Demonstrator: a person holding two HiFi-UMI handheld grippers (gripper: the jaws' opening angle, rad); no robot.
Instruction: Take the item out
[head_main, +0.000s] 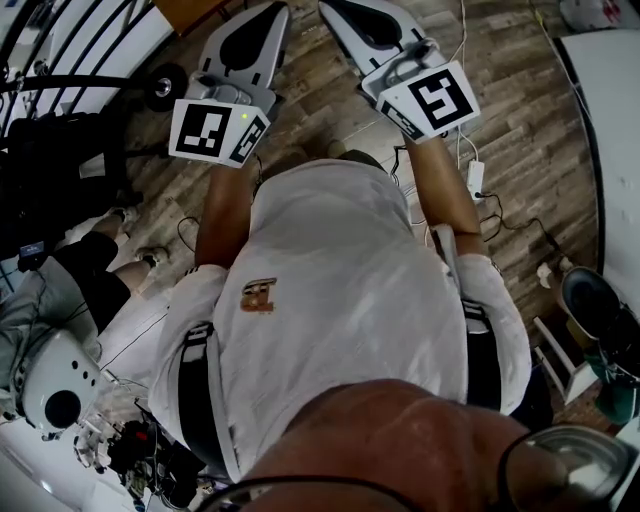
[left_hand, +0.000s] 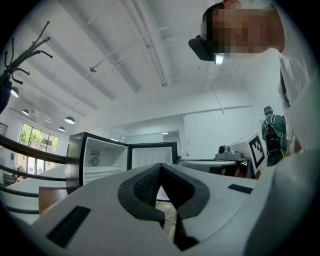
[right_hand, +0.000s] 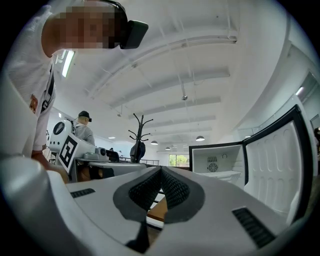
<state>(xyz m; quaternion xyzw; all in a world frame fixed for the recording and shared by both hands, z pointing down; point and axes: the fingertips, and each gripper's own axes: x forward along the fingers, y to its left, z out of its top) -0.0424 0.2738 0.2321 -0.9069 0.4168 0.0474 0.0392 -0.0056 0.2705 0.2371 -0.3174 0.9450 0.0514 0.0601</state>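
Both grippers are held up in front of the person's white shirt (head_main: 340, 290), over the wood floor. My left gripper (head_main: 268, 20) is shut, its black pads (left_hand: 147, 182) meeting at the tip with nothing between them. My right gripper (head_main: 345, 12) is likewise shut and empty, pads (right_hand: 172, 187) together. Beyond the jaws stands a small black fridge (left_hand: 100, 160) with its door (left_hand: 152, 157) swung open and a white inside. The same fridge (right_hand: 217, 162) and open door (right_hand: 272, 165) show in the right gripper view. No item inside it can be made out.
A black coat stand (right_hand: 139, 135) rises behind a table with equipment (right_hand: 100, 155). Another person (right_hand: 82, 127) stands at the back, and one sits at the left (head_main: 60, 290). A cable and plug strip (head_main: 475, 178) lie on the floor. A white table edge (head_main: 610, 120) is at the right.
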